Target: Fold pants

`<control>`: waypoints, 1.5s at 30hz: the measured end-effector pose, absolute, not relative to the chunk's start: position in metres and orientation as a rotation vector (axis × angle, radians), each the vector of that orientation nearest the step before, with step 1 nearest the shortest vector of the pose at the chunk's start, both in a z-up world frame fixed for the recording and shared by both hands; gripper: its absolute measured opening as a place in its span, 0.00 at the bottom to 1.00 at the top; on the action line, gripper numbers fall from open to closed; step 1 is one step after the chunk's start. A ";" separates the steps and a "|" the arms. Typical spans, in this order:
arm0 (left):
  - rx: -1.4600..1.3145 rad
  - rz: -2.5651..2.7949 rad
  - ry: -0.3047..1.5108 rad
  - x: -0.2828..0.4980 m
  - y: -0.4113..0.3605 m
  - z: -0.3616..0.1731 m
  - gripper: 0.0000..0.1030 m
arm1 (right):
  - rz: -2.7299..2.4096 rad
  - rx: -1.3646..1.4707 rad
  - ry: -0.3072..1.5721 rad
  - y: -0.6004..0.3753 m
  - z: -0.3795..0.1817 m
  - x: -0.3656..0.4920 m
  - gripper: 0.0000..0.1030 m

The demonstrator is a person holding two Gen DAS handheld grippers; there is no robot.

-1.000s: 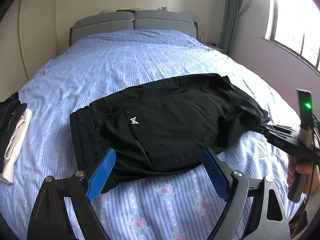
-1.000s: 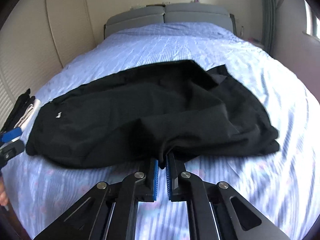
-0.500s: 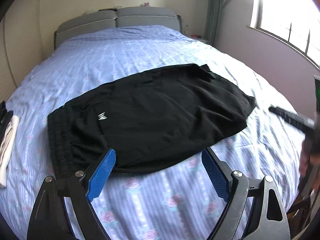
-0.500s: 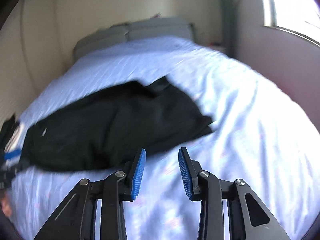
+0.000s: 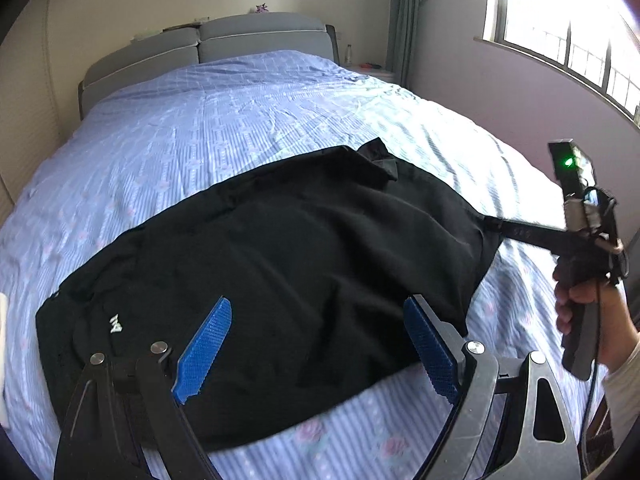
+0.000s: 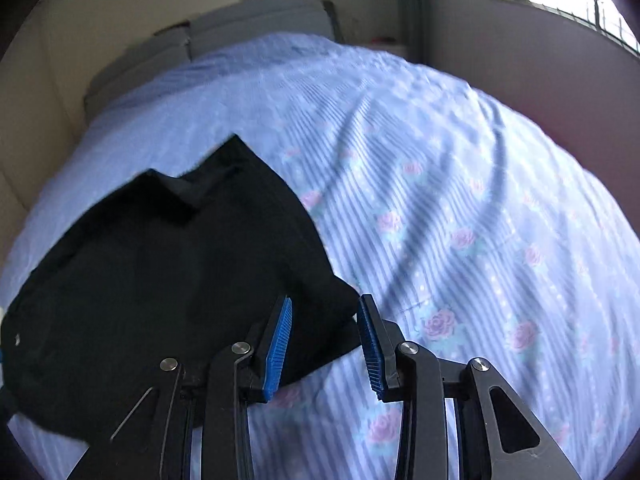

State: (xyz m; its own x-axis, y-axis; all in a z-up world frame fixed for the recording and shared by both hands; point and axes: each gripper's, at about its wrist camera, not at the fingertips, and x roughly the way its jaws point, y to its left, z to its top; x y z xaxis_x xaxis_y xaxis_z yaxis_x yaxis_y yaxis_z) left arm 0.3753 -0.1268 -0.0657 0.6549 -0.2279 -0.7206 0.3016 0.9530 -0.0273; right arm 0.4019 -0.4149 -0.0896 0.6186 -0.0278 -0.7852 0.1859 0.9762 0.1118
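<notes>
Black pants (image 5: 288, 264) lie folded in a wide bundle on the blue flowered bedspread (image 5: 248, 112), with a small white logo near their left end. My left gripper (image 5: 316, 348) is wide open and empty, its blue pads low over the near edge of the pants. My right gripper (image 6: 325, 340) is open, its pads straddling the right corner of the pants (image 6: 160, 280). In the left wrist view the right gripper (image 5: 490, 226) reaches in from the right and touches the pants' right edge.
The grey headboard (image 5: 208, 48) stands at the far end of the bed. A window (image 5: 568, 40) and a curtain (image 5: 404, 20) are on the right wall. A white cloth edge (image 5: 3, 360) shows at the far left.
The right gripper let go of the pants a second ago, pulled away, and now has come back open over their right corner. The left gripper has moved closer over the near edge.
</notes>
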 end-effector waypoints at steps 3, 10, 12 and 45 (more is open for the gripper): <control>0.091 -0.307 0.797 0.376 -0.127 -0.065 0.86 | -0.120 0.230 0.913 -0.418 -0.101 0.405 0.26; 0.104 -0.317 0.790 0.368 -0.123 -0.072 0.86 | -0.145 0.177 0.825 -0.416 -0.093 0.383 0.04; 0.100 -0.319 0.797 0.369 -0.121 -0.074 0.86 | -0.178 0.156 0.806 -0.419 -0.089 0.379 0.04; 0.113 -0.217 0.785 0.487 -0.060 -0.072 0.88 | 0.037 -0.351 0.894 -0.295 -0.072 0.575 0.02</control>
